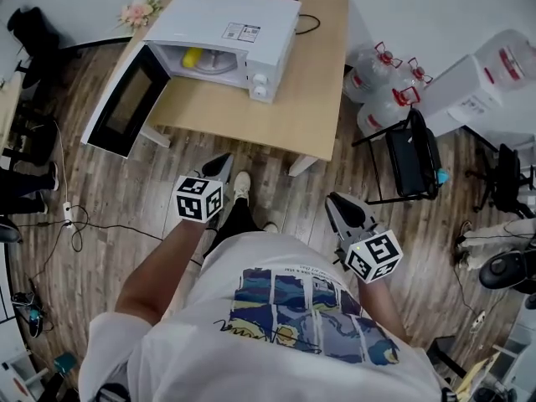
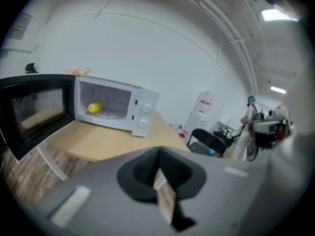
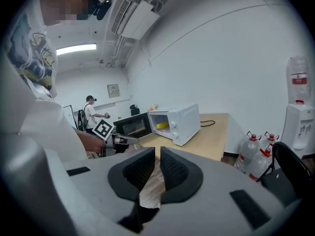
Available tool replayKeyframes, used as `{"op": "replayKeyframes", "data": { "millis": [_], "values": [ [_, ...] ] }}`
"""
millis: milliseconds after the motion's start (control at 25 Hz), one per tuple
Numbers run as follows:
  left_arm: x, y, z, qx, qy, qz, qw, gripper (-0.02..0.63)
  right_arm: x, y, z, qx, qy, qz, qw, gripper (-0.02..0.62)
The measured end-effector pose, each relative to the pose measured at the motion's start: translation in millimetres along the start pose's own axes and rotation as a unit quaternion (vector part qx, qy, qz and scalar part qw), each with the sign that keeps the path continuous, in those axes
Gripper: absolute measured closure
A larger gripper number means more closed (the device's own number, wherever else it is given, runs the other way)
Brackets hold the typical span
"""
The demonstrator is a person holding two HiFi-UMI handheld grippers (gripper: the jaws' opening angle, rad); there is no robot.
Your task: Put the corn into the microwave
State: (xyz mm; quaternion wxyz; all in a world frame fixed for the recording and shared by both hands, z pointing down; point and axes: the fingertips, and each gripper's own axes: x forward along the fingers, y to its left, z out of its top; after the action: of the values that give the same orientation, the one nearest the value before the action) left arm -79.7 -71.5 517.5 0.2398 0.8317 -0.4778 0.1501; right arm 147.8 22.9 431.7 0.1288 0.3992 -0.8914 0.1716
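The yellow corn (image 1: 192,57) lies on the turntable inside the white microwave (image 1: 243,23), whose door (image 1: 126,103) hangs wide open to the left. The microwave stands on a wooden table (image 1: 310,99). I stand back from the table with both grippers held over the floor near my body. My left gripper (image 1: 219,167) is shut with nothing in it; its view shows the corn (image 2: 95,107) far ahead and its jaws (image 2: 158,168) pressed together. My right gripper (image 1: 335,201) has a narrow gap between its pads (image 3: 157,163) and holds nothing.
Water bottles (image 1: 377,82) and a black chair (image 1: 414,153) stand right of the table, with a water dispenser (image 1: 494,74) beyond. Cables (image 1: 75,224) trail over the wooden floor at left. Another person (image 3: 91,112) stands far off in the right gripper view.
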Motion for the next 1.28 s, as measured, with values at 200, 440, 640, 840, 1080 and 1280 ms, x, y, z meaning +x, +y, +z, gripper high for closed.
{"op": "replayKeyframes", "data": {
  "millis": [200,440,640,840,1080,1280],
  "values": [
    [-9.1,-52.9,-8.1,0.035,0.019,-0.067,0.9969,0.598,-9.8,5.1,-5.2,-0.002,-0.001,-0.003,1.000,0.565],
    [-17.6,-79.0,-15.4,0.056,0.028,-0.096,0.9934,0.598,-15.0,12.5,-9.2,-0.006,-0.001,0.000,1.000,0.568],
    [-19.2,-78.7,-19.4,0.055,0.029,-0.094,0.9936,0.597,-19.5,13.0,-11.4,-0.008,-0.002,-0.002,1.000,0.572],
    [-19.2,-75.8,-20.8,0.054,0.028,-0.089,0.9942,0.598,-20.8,14.7,-13.0,-0.007,-0.004,-0.002,1.000,0.574],
    [-18.2,-70.0,-23.2,0.050,0.029,-0.082,0.9950,0.597,-17.3,16.0,-12.6,-0.011,-0.004,0.002,1.000,0.578],
    [-19.8,-64.8,-25.0,0.045,0.029,-0.075,0.9958,0.597,-14.8,18.1,-11.1,-0.021,-0.003,0.004,1.000,0.581]
  ]
}}
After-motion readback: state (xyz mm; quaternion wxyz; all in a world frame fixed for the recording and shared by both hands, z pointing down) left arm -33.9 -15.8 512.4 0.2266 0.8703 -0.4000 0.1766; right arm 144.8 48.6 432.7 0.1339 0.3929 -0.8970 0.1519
